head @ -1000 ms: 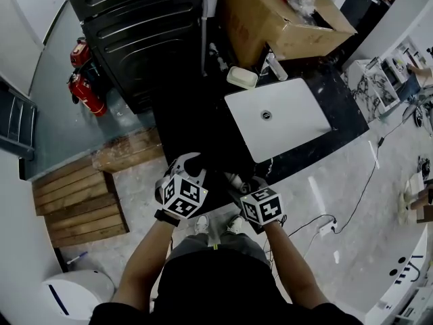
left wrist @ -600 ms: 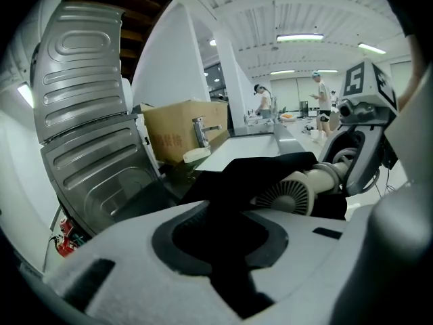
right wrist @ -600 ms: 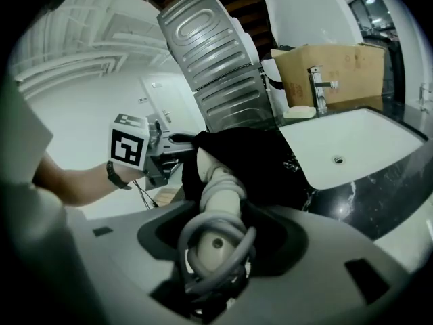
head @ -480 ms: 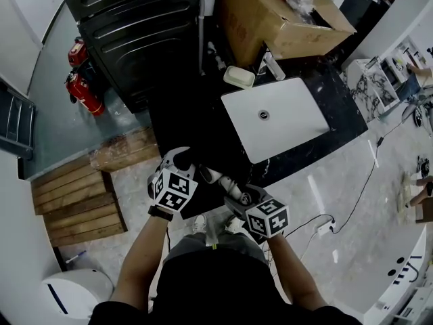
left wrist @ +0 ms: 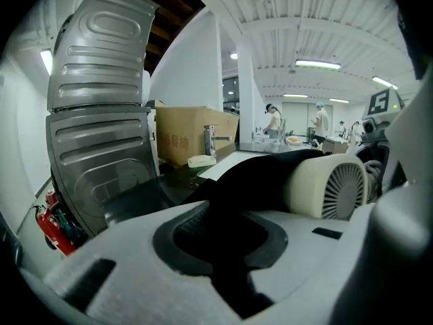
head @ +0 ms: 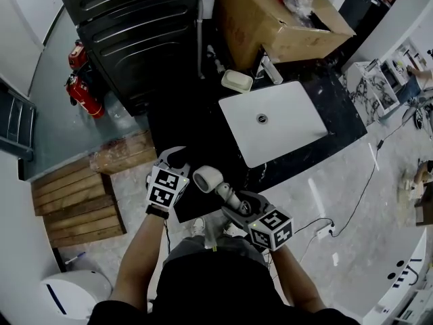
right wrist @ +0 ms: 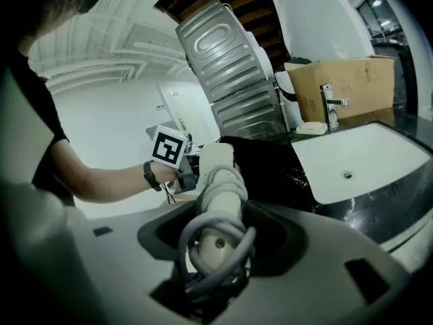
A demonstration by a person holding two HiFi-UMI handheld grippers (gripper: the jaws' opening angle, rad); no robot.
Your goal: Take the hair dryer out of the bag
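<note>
Dark worktop (head: pixel 342 117), near to far: right gripper (head: pixel 238 206), jaws wide, clamped on the cord-wrapped handle of the one hair dryer (head: pixel 207 179), whose head, hidden by the black bag (left wrist: pixel 260 175) a second ago, now stands clear; left gripper (head: pixel 180 160), jaws narrow, pinching that one bag just beside the head; beyond, one white sink (head: pixel 274 124), one cardboard box (head: pixel 257 26).

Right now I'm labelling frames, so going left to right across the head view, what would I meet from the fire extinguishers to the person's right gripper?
Fire extinguishers, left gripper pinching the bag, hair dryer, right gripper holding it.
</note>
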